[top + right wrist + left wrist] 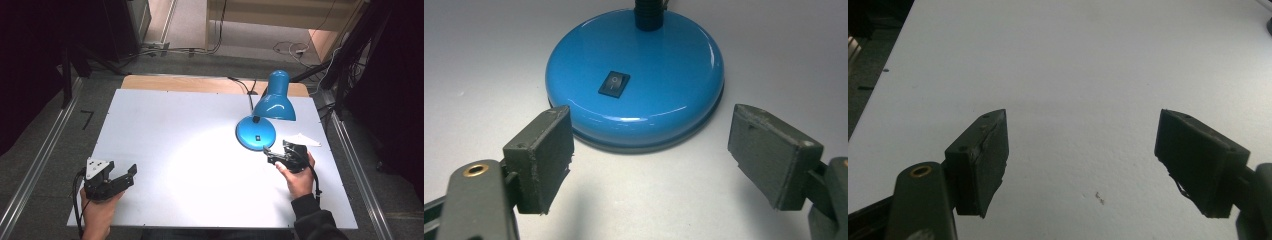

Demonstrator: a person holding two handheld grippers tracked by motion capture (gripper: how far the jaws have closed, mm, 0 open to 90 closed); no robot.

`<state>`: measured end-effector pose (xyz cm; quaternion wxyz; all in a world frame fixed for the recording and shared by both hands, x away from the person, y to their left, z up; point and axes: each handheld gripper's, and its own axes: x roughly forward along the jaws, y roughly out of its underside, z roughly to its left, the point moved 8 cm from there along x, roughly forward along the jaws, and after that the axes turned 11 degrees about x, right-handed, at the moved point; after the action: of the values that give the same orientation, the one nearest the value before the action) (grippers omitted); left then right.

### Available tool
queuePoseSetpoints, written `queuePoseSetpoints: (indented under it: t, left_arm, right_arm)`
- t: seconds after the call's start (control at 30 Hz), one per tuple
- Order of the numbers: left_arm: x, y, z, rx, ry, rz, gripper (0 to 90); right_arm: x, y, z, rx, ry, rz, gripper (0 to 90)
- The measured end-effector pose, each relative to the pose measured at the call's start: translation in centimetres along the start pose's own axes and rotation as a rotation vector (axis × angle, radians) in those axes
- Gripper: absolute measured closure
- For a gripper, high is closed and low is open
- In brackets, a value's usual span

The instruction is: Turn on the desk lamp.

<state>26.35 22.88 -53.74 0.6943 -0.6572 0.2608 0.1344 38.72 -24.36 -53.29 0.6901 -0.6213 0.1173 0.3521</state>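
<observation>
- The right gripper [649, 160] stood released, nothing between its jaws, with the blue lamp base [664, 100] just ahead
- To press the black rocker switch [614, 83] well, one closed fingertip would suit best
- The lamp [272, 100] shone, glossy, lighting the table [175, 125]
- The left gripper [1080, 165] rested released, far off

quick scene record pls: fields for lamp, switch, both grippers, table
lamp: blue desk lamp, round base on the table, shade tilted down, lit pool on the table in front of it
switch: black rocker switch on top of the base
right gripper: open, jaws just short of the base, nothing between them
left gripper: open, nothing between its jaws, over bare table, far from the lamp
table: white top, wooden strip at far edge
</observation>
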Motion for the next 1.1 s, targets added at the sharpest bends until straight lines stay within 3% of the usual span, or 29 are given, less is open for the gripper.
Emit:
queuePoseSetpoints:
  t: [0.73,1.1]
  left_arm:
    - [-0.1,-0.1,0.1,-0.003,-0.003,-0.006,22.1]
    - [-0.1,-0.1,0.0,-0.004,-0.001,-0.011,22.0]
  right_arm:
    - [-3.7,0.9,-3.8,0.055,0.029,-0.034,12.9]
    - [-6.7,3.0,-6.9,0.075,0.107,-0.02,12.4]
